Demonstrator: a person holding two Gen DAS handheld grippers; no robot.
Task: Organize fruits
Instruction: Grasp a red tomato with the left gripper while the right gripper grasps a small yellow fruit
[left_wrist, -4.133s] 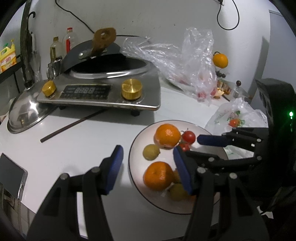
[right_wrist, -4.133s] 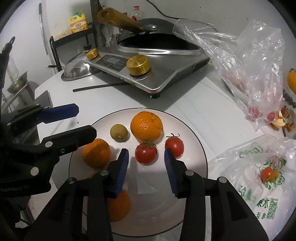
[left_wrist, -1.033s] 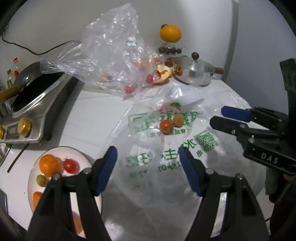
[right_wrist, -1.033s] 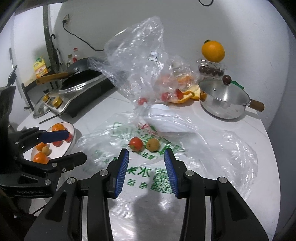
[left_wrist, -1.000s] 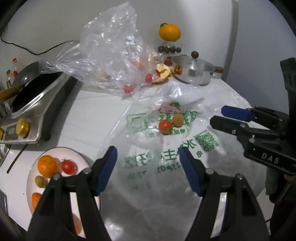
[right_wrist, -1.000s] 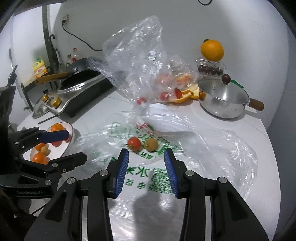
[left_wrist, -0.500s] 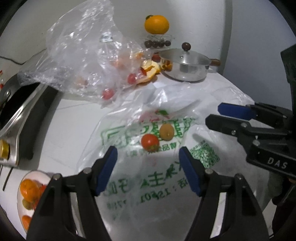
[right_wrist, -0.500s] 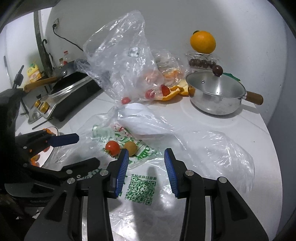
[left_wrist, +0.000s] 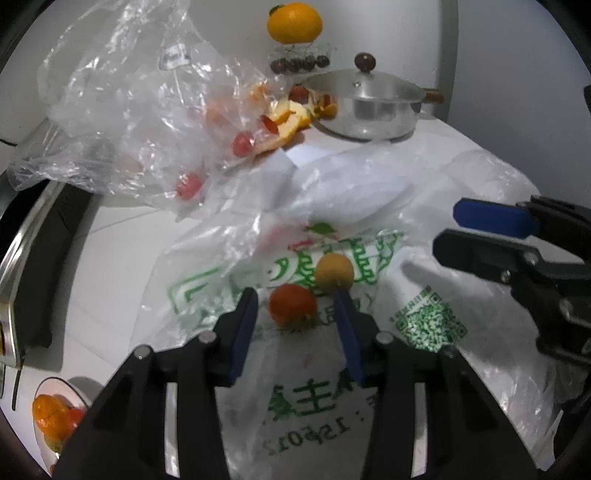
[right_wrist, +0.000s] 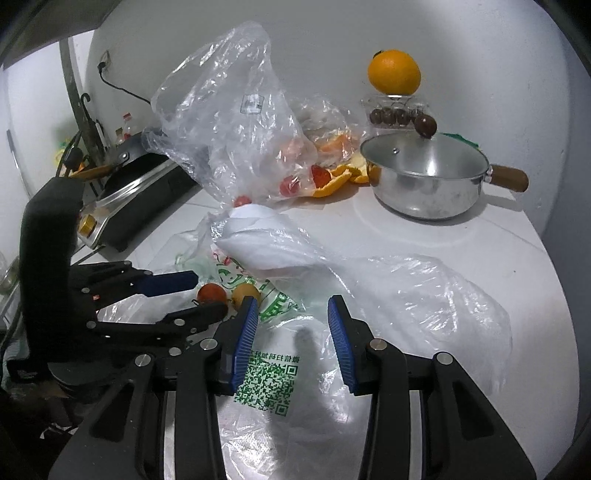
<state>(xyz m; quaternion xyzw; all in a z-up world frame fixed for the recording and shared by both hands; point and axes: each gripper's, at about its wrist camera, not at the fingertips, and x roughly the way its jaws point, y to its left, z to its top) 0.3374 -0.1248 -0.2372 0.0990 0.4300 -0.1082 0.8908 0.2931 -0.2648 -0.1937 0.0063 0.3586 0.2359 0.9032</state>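
Compared with half a second ago, the left gripper (left_wrist: 297, 317) has come in close over the printed plastic bag (left_wrist: 314, 398), and its open jaws now stand to either side of the red tomato (left_wrist: 292, 303), not touching it. The jaws have narrowed since then. The small yellow-brown fruit (left_wrist: 333, 272) lies just beside the tomato, touching it, beyond the right jaw's tip. Both fruits rest on the bag's green lettering.

Only the left wrist view shows the plate (left_wrist: 51, 384) at the lower left edge, with an orange (left_wrist: 50, 411) on it. Only the right wrist view shows the stove (right_wrist: 125, 206) with its pan at far left, and the pot's wooden handle (right_wrist: 508, 178) in full.

The right gripper (right_wrist: 293, 334) hovers open over the bag's QR code (right_wrist: 267, 384), to the right of both fruits and holding nothing. Behind, a crumpled clear bag (right_wrist: 229, 125) with tomatoes stands left of orange peel (right_wrist: 332, 184), and a lidded steel pot (right_wrist: 424, 177) sits to the right with an orange (right_wrist: 394, 72) perched behind it. Bare counter (right_wrist: 461, 236) lies between the pot and the loose plastic at right, near the counter's rounded edge.
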